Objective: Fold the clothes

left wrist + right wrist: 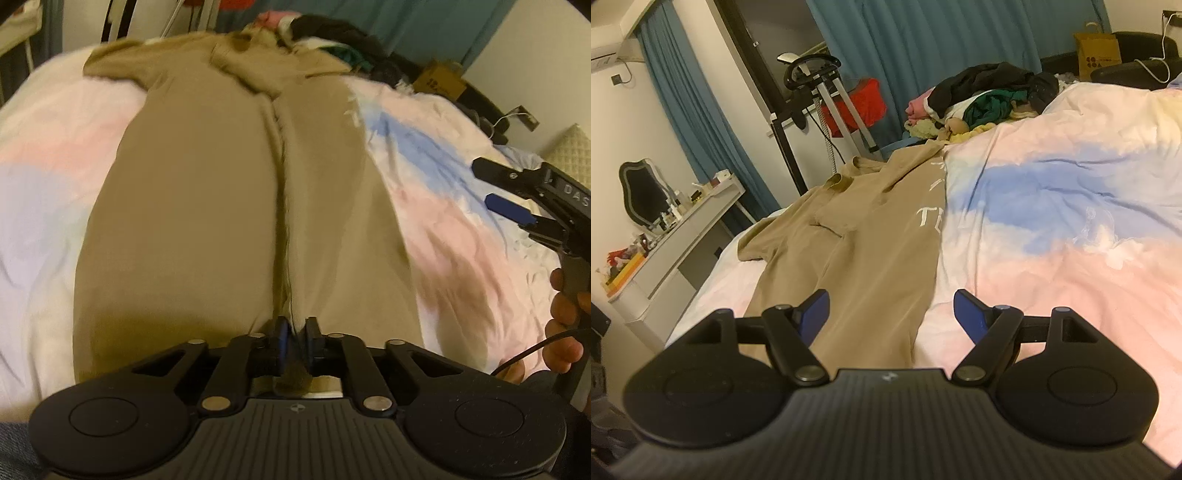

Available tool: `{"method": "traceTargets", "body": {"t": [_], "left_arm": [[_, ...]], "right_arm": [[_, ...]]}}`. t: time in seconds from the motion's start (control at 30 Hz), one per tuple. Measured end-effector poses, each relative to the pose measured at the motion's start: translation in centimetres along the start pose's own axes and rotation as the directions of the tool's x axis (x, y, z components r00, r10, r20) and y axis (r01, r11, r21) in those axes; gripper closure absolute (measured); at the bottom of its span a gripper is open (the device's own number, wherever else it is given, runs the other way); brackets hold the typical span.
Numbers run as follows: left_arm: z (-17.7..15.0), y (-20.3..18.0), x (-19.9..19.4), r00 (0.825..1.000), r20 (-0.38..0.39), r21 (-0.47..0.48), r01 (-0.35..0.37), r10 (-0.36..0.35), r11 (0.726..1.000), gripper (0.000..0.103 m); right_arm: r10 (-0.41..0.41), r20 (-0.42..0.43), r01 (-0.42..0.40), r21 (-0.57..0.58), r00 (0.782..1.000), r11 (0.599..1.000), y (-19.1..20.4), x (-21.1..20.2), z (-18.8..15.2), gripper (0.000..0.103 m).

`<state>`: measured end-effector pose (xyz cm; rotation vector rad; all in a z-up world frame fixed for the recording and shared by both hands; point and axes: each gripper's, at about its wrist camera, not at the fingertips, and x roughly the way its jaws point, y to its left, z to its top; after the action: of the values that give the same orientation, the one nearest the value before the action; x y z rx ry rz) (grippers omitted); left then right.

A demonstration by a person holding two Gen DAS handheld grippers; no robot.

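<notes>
A tan shirt with white lettering lies stretched lengthwise on the bed, folded along its middle; it also shows in the right wrist view. My left gripper is shut on the shirt's near hem at the centre fold. My right gripper is open and empty, hovering over the shirt's right edge near the hem. It shows in the left wrist view at the right, above the bedcover, apart from the shirt.
The bed has a pink, white and blue cover. A pile of dark and coloured clothes lies at the far end. A white dresser with a mirror stands left of the bed. A yellow paper bag stands at the back right.
</notes>
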<state>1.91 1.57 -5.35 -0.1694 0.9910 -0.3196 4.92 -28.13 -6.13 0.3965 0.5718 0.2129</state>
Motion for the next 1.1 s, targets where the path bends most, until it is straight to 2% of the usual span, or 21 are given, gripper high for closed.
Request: {"method": "traceTargets", "body": {"t": [0.03, 0.1, 0.17, 0.23, 0.3, 0.37, 0.4, 0.47, 0.53, 0.6, 0.63, 0.77, 0.83, 0.93, 1.0, 1.1], "left_arm": [[0.1, -0.3, -0.2, 1.000, 0.024, 0.007, -0.008, 0.008, 1.000, 0.078], [0.2, -1.1, -0.7, 0.997, 0.072, 0.021, -0.028, 0.026, 0.999, 0.058], [0.8, -2.0, -1.0, 0.992, 0.118, 0.031, -0.046, 0.042, 0.998, 0.045], [1.7, -2.9, -1.5, 0.984, 0.171, 0.028, -0.051, 0.046, 0.998, 0.037], [3.2, -4.1, -1.9, 0.970, 0.235, 0.033, -0.065, 0.056, 0.997, 0.022], [4.7, -5.6, -2.4, 0.947, 0.310, 0.056, -0.104, 0.081, 0.993, 0.017], [5.5, -6.2, -2.5, 0.937, 0.339, 0.065, -0.114, 0.086, 0.991, 0.010], [7.0, -7.0, -2.5, 0.921, 0.383, 0.076, -0.116, 0.078, 0.990, 0.002], [8.1, -7.2, -2.1, 0.904, 0.422, 0.082, -0.106, 0.062, 0.991, 0.001], [8.9, -7.1, -1.0, 0.885, 0.460, 0.089, -0.128, 0.073, 0.988, 0.001], [9.2, -6.8, -0.5, 0.882, 0.463, 0.089, -0.144, 0.087, 0.986, 0.001], [9.8, -4.1, 0.2, 0.893, 0.439, 0.082, -0.151, 0.101, 0.985, 0.001], [9.9, -2.5, -0.2, 0.888, 0.446, 0.077, -0.162, 0.112, 0.984, 0.001], [10.1, 0.1, -1.2, 0.871, 0.474, 0.051, -0.175, 0.131, 0.983, 0.001], [10.1, 2.3, -2.0, 0.861, 0.491, 0.032, -0.171, 0.134, 0.985, 0.001], [10.4, 5.6, -2.7, 0.839, 0.521, -0.022, -0.169, 0.156, 0.985, 0.001]], "right_arm": [[0.002, 0.004, -0.002, 0.000, 1.000, 1.000, 0.1, -0.1, 0.0, 0.027], [0.010, 0.015, -0.010, -0.004, 1.000, 1.000, 0.3, -0.3, 0.1, 0.027], [0.001, 0.037, 0.000, -0.027, 0.999, 1.000, 0.7, -0.7, 0.1, 0.027], [-0.009, 0.059, 0.012, -0.051, 0.998, 0.999, 1.0, -1.0, 0.1, 0.027], [-0.012, 0.082, 0.016, -0.052, 0.997, 0.999, 1.1, -1.2, 0.2, 0.027], [-0.008, 0.093, 0.013, -0.053, 0.996, 0.998, 0.9, -1.5, 0.4, 0.027], [-0.017, 0.109, 0.024, -0.061, 0.994, 0.998, 0.7, -1.8, 0.6, 0.028], [-0.037, 0.141, 0.048, -0.077, 0.989, 0.996, 0.3, -2.6, 1.1, 0.028], [-0.058, 0.169, 0.076, -0.100, 0.984, 0.992, -0.1, -3.3, 1.6, 0.028], [-0.062, 0.178, 0.089, -0.152, 0.982, 0.984, -0.4, -3.6, 2.3, 0.026], [-0.050, 0.176, 0.083, -0.186, 0.983, 0.979, -0.5, -3.4, 2.9, 0.026], [-0.013, 0.145, 0.047, -0.232, 0.989, 0.972, 1.0, -0.6, 6.0, 0.026], [0.008, 0.129, 0.031, -0.299, 0.992, 0.954, 3.0, 1.6, 7.1, 0.026], [0.039, 0.094, 0.002, -0.400, 0.995, 0.916, 6.4, 5.6, 8.4, 0.027], [0.055, 0.043, -0.030, -0.443, 0.998, 0.896, 9.1, 9.8, 8.9, 0.027], [0.126, -0.041, -0.129, -0.485, 0.991, 0.865, 13.8, 16.9, 8.9, 0.027]]}}
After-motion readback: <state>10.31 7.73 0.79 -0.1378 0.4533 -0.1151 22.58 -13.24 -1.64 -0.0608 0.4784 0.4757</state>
